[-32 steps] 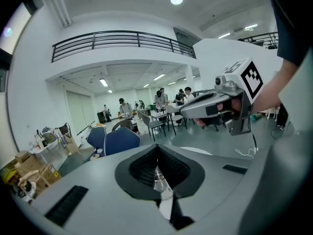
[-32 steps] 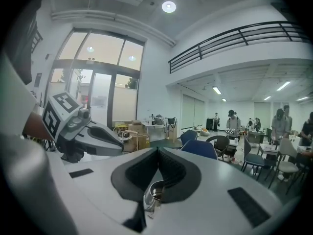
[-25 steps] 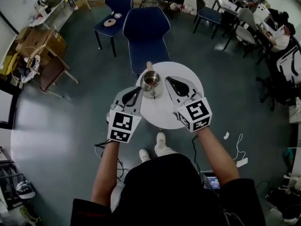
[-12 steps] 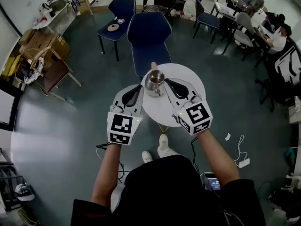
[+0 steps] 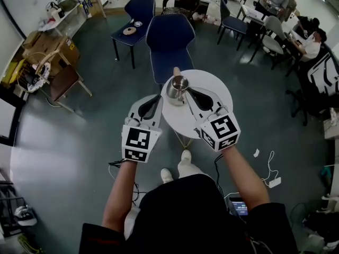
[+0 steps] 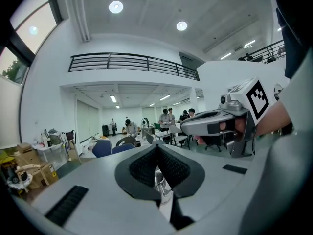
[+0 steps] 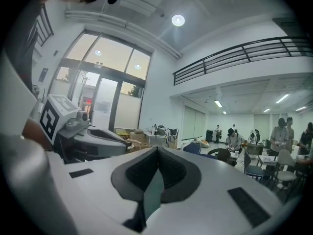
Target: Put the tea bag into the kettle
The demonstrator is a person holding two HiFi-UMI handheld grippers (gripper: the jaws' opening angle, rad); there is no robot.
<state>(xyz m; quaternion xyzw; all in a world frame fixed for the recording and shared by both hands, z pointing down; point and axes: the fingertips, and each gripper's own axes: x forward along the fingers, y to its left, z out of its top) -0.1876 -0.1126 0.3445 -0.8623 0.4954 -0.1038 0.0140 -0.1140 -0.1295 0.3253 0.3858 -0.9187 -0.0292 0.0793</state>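
Observation:
A small metal kettle with its top open stands on the far left part of a round white table. No tea bag shows in any view. My left gripper hangs just off the table's left edge, shut and empty. Beside the kettle's right side is my right gripper, over the table, also shut with nothing in it. In the left gripper view the pads meet, and the kettle glints in the gap below them. In the right gripper view the pads are closed together and the left gripper shows at the left.
A dark blue chair stands right behind the table, a second one farther back left. Boxes and clutter line the left wall. People sit at desks at the far right. Cables lie on the floor.
Both grippers have drawn back from the table toward the person's body and risen a little. The table and kettle now look smaller and farther up the head view. Both stay shut.

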